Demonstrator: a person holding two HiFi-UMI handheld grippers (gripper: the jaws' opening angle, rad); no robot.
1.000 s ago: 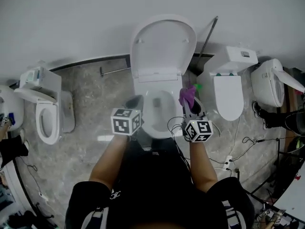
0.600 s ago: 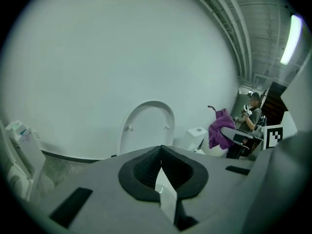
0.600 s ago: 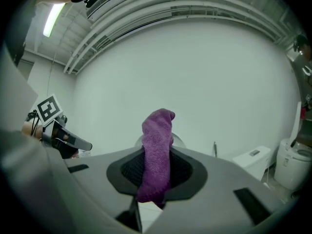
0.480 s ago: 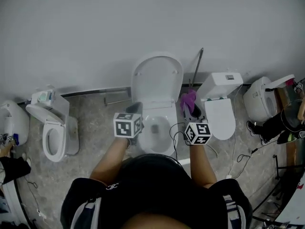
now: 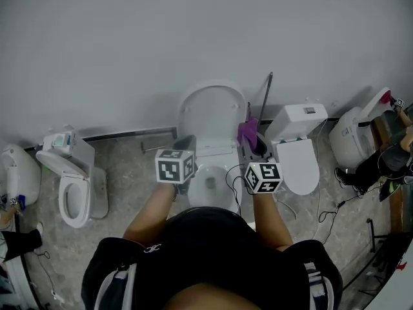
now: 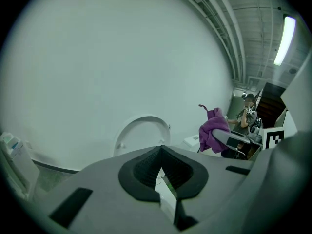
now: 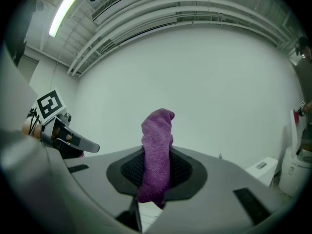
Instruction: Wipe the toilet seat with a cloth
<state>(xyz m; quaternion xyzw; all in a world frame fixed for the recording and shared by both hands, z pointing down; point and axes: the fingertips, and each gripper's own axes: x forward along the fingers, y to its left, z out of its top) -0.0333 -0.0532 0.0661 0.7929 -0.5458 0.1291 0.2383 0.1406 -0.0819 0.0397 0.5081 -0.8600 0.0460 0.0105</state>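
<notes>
The purple cloth (image 5: 246, 132) is up in the air, above the right side of the middle toilet (image 5: 208, 189). It is not touching the toilet. The toilet's lid (image 5: 213, 112) stands up against the wall. I cannot tell if the seat is up with the lid or lying flat on the bowl.

I think no wiping is going on just now, because both grippers are held high over the toilet. To wipe well, the right gripper (image 5: 253, 144) should go down to the toilet until the loose end of the cloth lies flat on the seat. Then it should slide all the way round the ring, pressing softly. It must keep a tight hold so the cloth does not drop into the bowl. The left gripper (image 5: 186, 142) should stay off to the toilet's left side, out of the way.

The right gripper's jaws pinch the cloth in the middle. One end pokes out past the jaws and the other end hangs behind them. The left gripper's jaws are pressed together with nothing in them.
</notes>
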